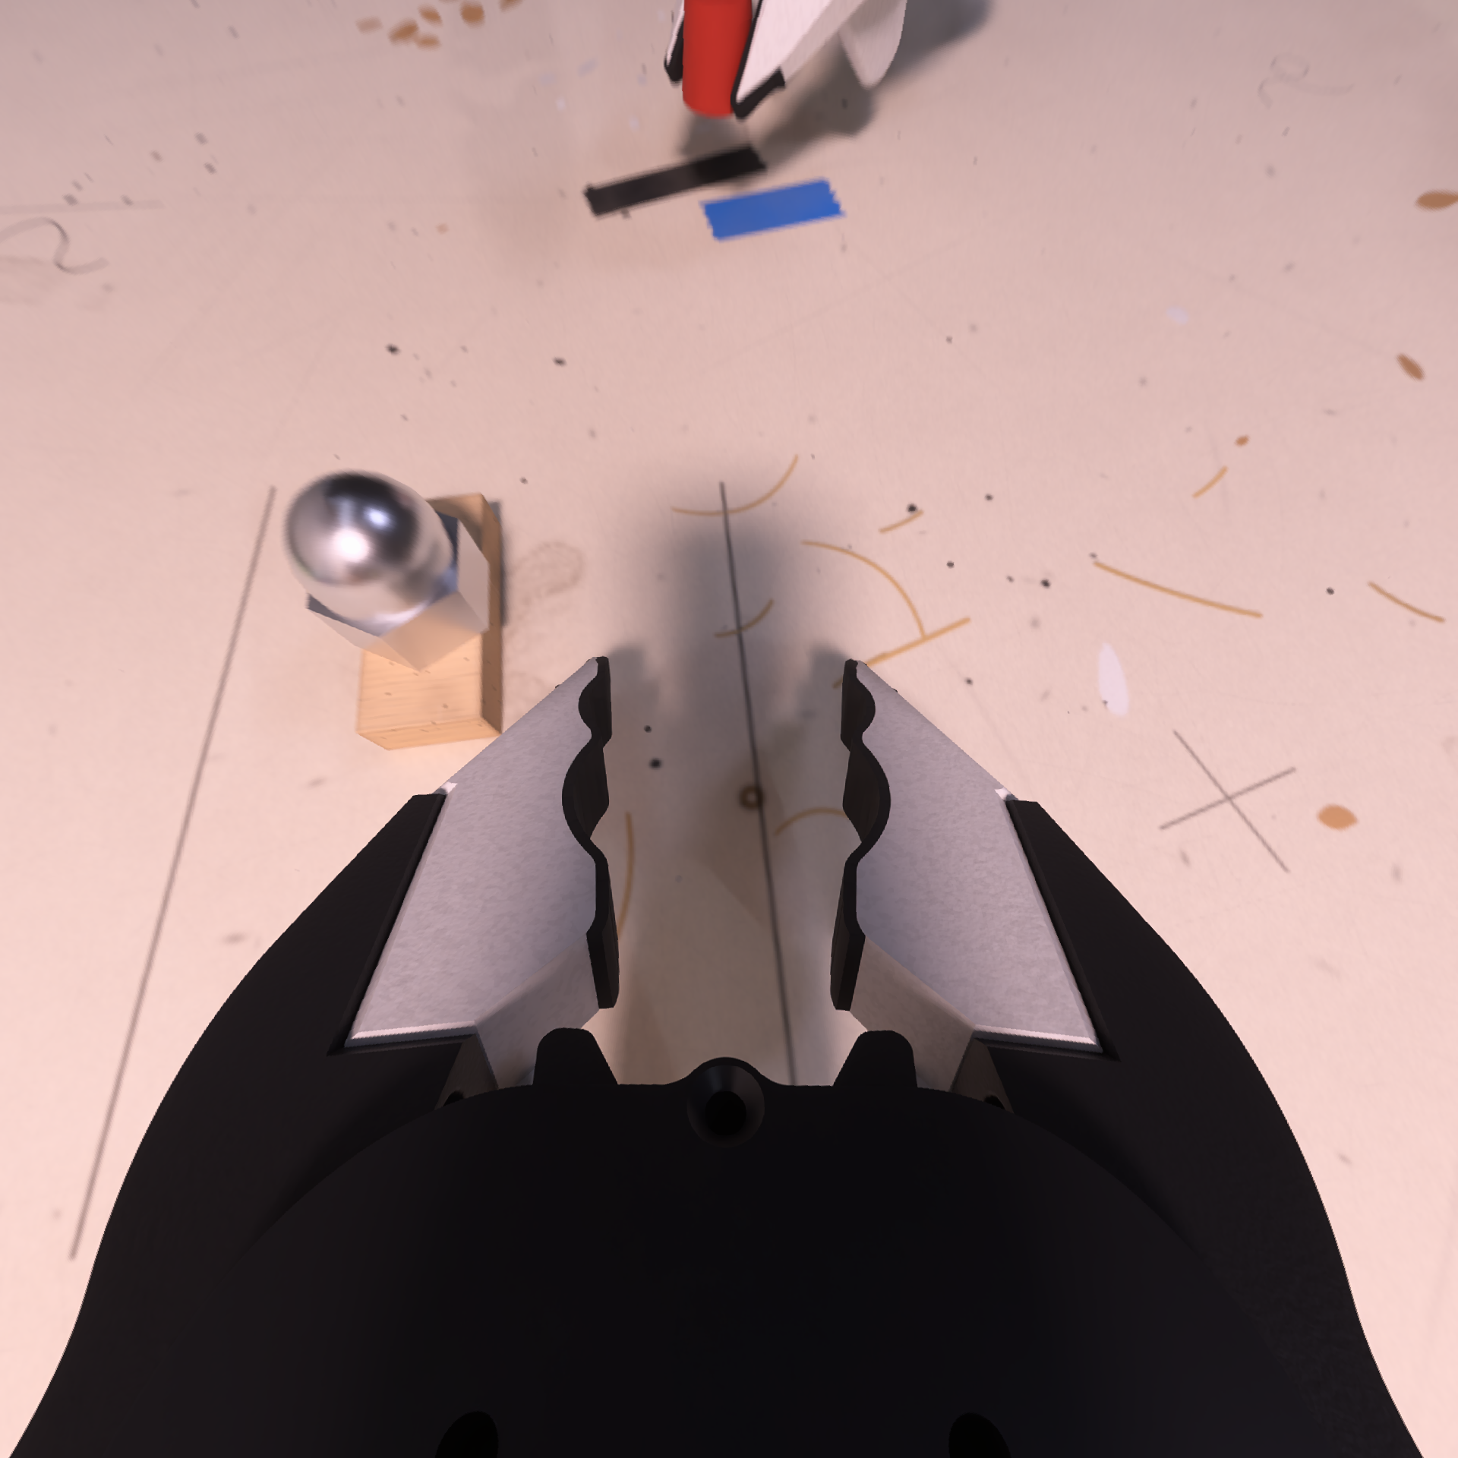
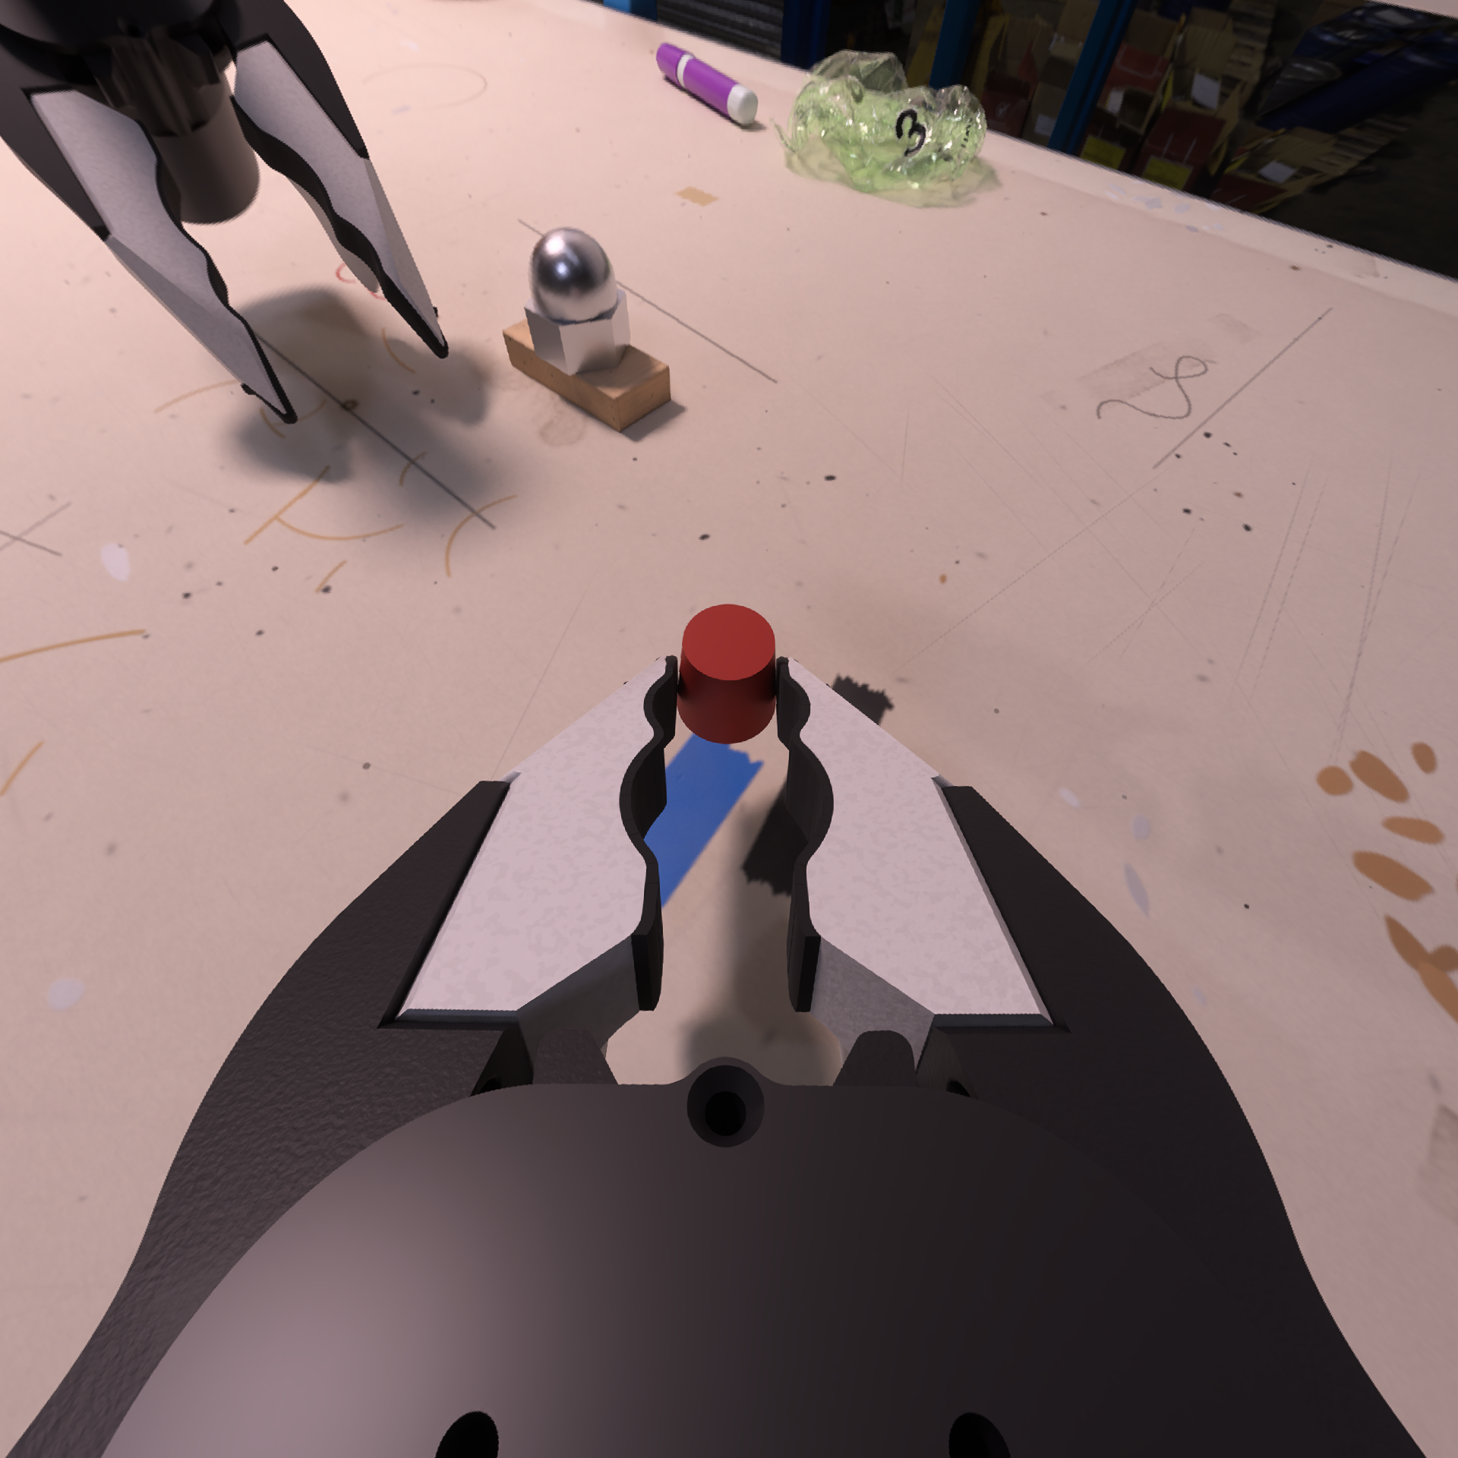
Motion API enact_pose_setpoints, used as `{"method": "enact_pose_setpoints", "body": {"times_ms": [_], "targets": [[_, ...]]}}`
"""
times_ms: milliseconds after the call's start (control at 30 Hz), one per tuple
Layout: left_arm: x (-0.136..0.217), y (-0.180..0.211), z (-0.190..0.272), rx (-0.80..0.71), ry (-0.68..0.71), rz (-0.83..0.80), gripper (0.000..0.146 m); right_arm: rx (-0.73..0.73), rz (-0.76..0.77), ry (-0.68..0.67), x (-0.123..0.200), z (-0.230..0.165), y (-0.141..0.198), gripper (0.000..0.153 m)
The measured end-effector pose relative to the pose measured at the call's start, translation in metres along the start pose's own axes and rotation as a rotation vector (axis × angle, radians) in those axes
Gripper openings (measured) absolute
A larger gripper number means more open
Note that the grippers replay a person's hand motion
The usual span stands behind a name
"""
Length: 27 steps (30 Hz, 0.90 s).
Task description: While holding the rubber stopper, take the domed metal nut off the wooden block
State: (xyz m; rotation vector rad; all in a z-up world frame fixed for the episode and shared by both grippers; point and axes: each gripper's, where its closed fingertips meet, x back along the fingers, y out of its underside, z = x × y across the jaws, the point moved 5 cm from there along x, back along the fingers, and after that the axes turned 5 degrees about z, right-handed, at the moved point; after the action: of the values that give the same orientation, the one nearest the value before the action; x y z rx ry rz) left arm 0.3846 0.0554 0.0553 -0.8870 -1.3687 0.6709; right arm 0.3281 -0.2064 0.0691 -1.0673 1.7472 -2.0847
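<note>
Two grippers | left gripper (image 1: pixel 726 671) agape, empty | right gripper (image 2: pixel 726 671) pinching rubber stopper (image 2: pixel 726 671)

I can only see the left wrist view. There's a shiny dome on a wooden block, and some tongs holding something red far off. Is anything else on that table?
Observer: Yes. A purple marker lies near the table's far edge.
Operator: Anything beside it?
Observer: A crumpled green plastic bag.
Operator: What shape is the red thing?
Observer: The rubber stopper is a short tapered plug with a flat round end, clamped between the right tongs.
Operator: And the dome's base?
Observer: The domed metal nut has a six-sided base on the wooden block. The left tongs hang open beside it.
</note>
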Motion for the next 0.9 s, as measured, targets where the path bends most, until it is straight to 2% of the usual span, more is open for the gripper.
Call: {"method": "enact_pose_setpoints", "body": {"times_ms": [200,300,567,667,800,900], "targets": [[0.011,-0.024,-0.031,-0.061,-0.071,0.023,0.059,-0.022,0.039,-0.006,-0.003,0.015,-0.006,0.025],[0.012,-0.03,-0.047,-0.065,-0.099,0.053,0.056,-0.064,0.094,-0.05,-0.005,0.014,-0.01,0.025],[0.012,-0.023,-0.046,-0.005,-0.131,0.239,0.045,0.022,0.073,-0.05,-0.006,0.002,-0.009,0.025],[0.014,-0.026,-0.051,0.012,-0.174,0.205,0.041,0.061,0.039,-0.032,-0.009,-0.001,-0.007,0.025],[0.01,-0.031,-0.064,0.083,-0.211,0.107,0.05,0.074,0.064,0.006,-0.01,0.001,-0.01,0.025],[0.001,-0.034,-0.073,0.134,-0.161,0.018,0.057,0.022,0.107,-0.031,-0.013,0.005,-0.019,0.025]]}}
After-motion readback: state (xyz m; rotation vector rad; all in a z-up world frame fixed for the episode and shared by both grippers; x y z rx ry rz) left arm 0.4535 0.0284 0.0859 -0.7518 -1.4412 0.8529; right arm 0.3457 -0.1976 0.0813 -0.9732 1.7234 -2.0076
